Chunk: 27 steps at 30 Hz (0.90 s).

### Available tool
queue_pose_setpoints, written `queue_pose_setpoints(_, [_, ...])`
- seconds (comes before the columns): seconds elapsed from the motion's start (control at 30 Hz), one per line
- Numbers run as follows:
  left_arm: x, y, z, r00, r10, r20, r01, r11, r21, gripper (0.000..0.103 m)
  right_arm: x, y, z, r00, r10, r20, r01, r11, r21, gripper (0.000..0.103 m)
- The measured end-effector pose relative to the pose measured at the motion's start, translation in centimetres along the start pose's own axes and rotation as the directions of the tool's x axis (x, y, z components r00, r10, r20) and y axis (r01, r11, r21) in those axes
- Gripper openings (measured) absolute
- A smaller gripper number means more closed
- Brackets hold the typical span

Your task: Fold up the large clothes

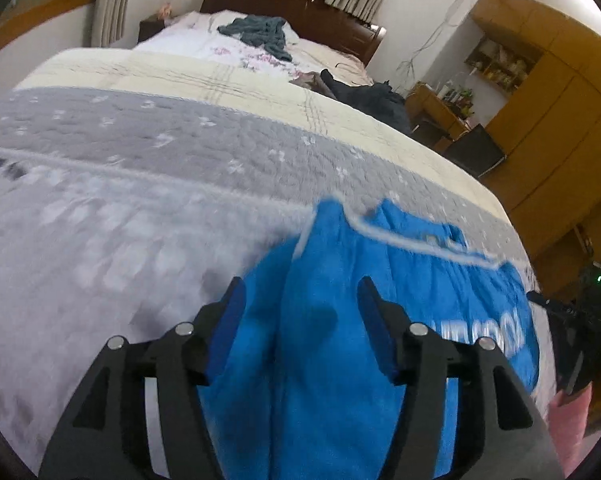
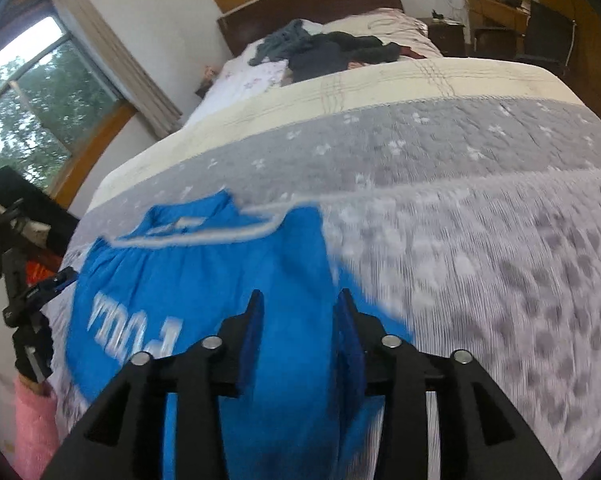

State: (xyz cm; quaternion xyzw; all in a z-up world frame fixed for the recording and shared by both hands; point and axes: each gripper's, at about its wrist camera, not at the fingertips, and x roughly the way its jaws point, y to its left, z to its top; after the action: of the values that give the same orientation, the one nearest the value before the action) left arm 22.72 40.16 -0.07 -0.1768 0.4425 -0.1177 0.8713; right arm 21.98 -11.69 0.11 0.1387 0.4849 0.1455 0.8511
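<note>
Nearest the left wrist camera, the left tongs (image 1: 302, 322) stand wide open, with a raised fold of the blue garment (image 1: 420, 280) between the blue pads, which do not press it. In the right wrist view, the right tongs (image 2: 298, 330) are open more narrowly, with blue cloth bunched in the gap; whether the pads pinch it I cannot tell. The garment, with white lettering and a white-edged collar, lies on the grey patterned quilt (image 2: 480, 240) of the bed. Beyond is a cream blanket (image 1: 180, 72), then dark crumpled clothes (image 2: 340, 50) near the wooden headboard (image 1: 284, 0).
</note>
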Motion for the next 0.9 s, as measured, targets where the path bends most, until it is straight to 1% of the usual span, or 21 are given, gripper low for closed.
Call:
queue_pose_setpoints(0.07, [-1.8, 0.1, -2.1, 1.0, 0.006, 0.004, -0.006, 1.0, 0.017, 0.062, -1.5, 0.0, -2.3, 0.999, 0.034, -0.006, -0.034, 0.999, 0.001, 0.045])
queue_pose_setpoints(0.17, [-3.9, -0.2, -5.6, 1.0, -0.013, 0.0, 0.013, 0.999, 0.042, 0.064, -2.8, 0.1, -5.3, 0.996, 0.079, -0.028, -0.079, 0.997, 0.003, 0.046])
queue_pose_setpoints(0.27, [-5.4, -0.6, -9.0, 1.0, -0.03, -0.005, 0.03, 0.997, 0.073, 0.066, -3.9, 0.5, -7.7, 0.997, 0.072, -0.023, -0.072, 0.997, -0.02, 0.049])
queue_pose_setpoints(0.37, [-5.4, -0.8, -10.8, 0.999, -0.042, -0.019, 0.043, 0.996, 0.073, 0.066, -4.2, 0.5, -9.6, 0.997, 0.079, -0.025, -0.08, 0.997, -0.02, 0.05])
queue_pose_setpoints(0.43, [-5.2, -0.8, -11.7, 0.998, -0.049, -0.027, 0.05, 0.996, 0.071, 0.062, -4.0, 0.6, -10.6, 0.998, 0.064, -0.025, -0.065, 0.998, -0.027, 0.05])
queue_pose_setpoints(0.5, [-4.8, -1.0, -12.3, 1.0, -0.01, -0.016, 0.012, 0.997, 0.083, 0.053, -3.6, 0.7, -11.1, 0.998, 0.049, -0.031, -0.05, 0.998, -0.033, 0.049])
queue_pose_setpoints(0.53, [-4.7, -1.1, -12.4, 1.0, 0.004, -0.012, -0.003, 0.996, 0.087, 0.05, -3.5, 0.7, -11.2, 0.999, 0.044, -0.032, -0.045, 0.998, -0.037, 0.045])
queue_pose_setpoints(0.57, [-4.6, -1.1, -12.5, 1.0, 0.012, -0.011, -0.011, 0.996, 0.086, 0.044, -3.5, 0.8, -11.3, 0.999, 0.038, -0.031, -0.04, 0.998, -0.046, 0.042])
queue_pose_setpoints(0.6, [-4.6, -1.0, -12.5, 1.0, 0.015, -0.011, -0.014, 0.997, 0.076, 0.037, -3.6, 1.0, -11.3, 0.999, 0.024, -0.029, -0.026, 0.998, -0.061, 0.035])
queue_pose_setpoints(0.63, [-4.7, -0.8, -12.3, 1.0, 0.013, -0.013, -0.012, 0.998, 0.065, 0.032, -3.7, 1.2, -11.2, 1.0, 0.015, -0.025, -0.017, 0.997, -0.073, 0.026])
queue_pose_setpoints(0.67, [-4.8, -0.6, -12.1, 1.0, 0.012, -0.014, -0.012, 0.998, 0.054, 0.023, -3.9, 1.5, -11.2, 1.0, 0.009, -0.021, -0.011, 0.997, -0.079, 0.023])
queue_pose_setpoints(0.7, [-5.0, -0.2, -11.8, 1.0, 0.007, -0.015, -0.006, 0.999, 0.035, 0.018, -4.1, 1.6, -11.2, 1.0, 0.007, -0.017, -0.009, 0.997, -0.083, 0.017])
queue_pose_setpoints(0.73, [-5.1, 0.0, -11.6, 1.0, -0.005, -0.018, 0.006, 1.0, 0.018, 0.016, -4.4, 1.9, -11.1, 1.0, 0.006, -0.013, -0.008, 0.996, -0.089, 0.013])
queue_pose_setpoints(0.77, [-5.2, 0.2, -11.5, 1.0, -0.018, -0.023, 0.018, 1.0, 0.003, 0.014, -4.6, 1.9, -11.0, 1.0, 0.01, -0.011, -0.011, 0.996, -0.092, 0.012])
queue_pose_setpoints(0.83, [-5.4, 0.7, -11.3, 0.999, -0.04, -0.032, 0.039, 0.999, -0.019, 0.012, -5.2, 2.1, -11.1, 1.0, 0.022, -0.01, -0.023, 0.995, -0.097, 0.01])
queue_pose_setpoints(0.9, [-5.4, 1.0, -11.3, 0.998, -0.057, -0.04, 0.056, 0.998, -0.031, 0.011, -5.4, 1.9, -11.4, 0.999, 0.02, -0.03, -0.023, 0.995, -0.096, 0.01])
